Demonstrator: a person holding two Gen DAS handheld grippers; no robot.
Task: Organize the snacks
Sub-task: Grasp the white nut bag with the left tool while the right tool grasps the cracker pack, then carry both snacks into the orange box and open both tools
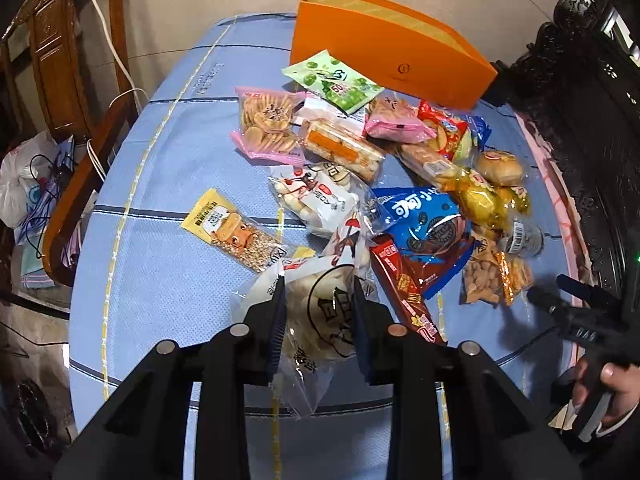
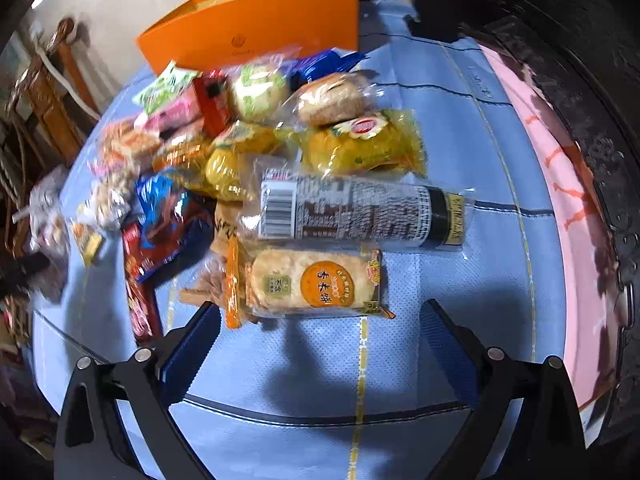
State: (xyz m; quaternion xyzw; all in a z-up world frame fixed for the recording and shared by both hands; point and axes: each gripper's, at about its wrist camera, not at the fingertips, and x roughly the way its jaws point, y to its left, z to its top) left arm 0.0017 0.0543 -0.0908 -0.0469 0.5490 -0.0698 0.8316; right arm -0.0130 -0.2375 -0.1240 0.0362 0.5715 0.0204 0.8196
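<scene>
My left gripper (image 1: 319,280) is shut on a clear packet with a round pale pastry (image 1: 316,320), held just above the blue tablecloth (image 1: 160,280). A pile of snack packets (image 1: 380,168) lies beyond it, with a yellow cereal bar (image 1: 236,232) apart at its left. An orange box (image 1: 384,48) stands open behind the pile. My right gripper (image 2: 320,306) is open and empty above the cloth. Just past its tips lie a rice cracker packet (image 2: 312,284) and a black-labelled tube packet (image 2: 360,216). The left wrist view shows the right gripper (image 1: 554,288) and the hand (image 1: 600,380) holding it at far right.
A wooden chair (image 1: 60,80) with a white cable stands off the table's left side, and a plastic bag (image 1: 24,184) lies below it. Dark carved furniture (image 1: 580,80) borders the right side past a pink cloth strip (image 2: 560,200). Bare blue cloth (image 2: 460,120) lies right of the pile.
</scene>
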